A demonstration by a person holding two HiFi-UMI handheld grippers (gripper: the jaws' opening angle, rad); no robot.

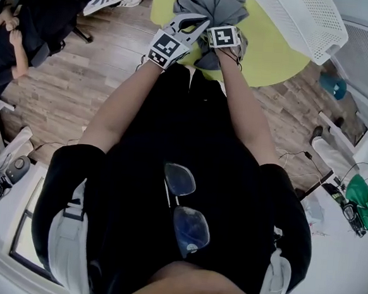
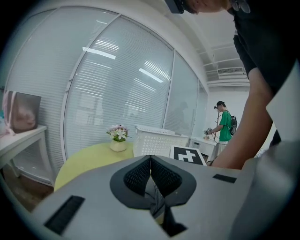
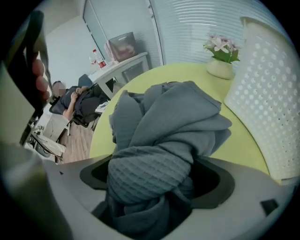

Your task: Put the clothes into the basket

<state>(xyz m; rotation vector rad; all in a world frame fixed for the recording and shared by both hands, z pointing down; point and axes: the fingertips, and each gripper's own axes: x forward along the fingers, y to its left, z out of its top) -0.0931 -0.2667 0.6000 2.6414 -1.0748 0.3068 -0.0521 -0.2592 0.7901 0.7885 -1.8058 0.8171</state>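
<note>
Close the right hand-held gripper (image 3: 150, 180), now spread wide around a thick fold of the grey clothes (image 3: 164, 124) heaped on the yellow table (image 3: 152, 77) at frame centre, deep on that fold before lifting toward the white basket (image 3: 267, 103) at the right edge. Keep the left hand-held gripper (image 2: 151, 172), pressed together and empty, ready for trailing cloth. No readable brand or writing anywhere, only square black-and-white markers (image 2: 189, 156).

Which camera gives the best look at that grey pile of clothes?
The right gripper view: the grey clothes fill it, with folds and weave clear. The head view shows them small, at its top edge. The left gripper view looks away from the pile.
</note>
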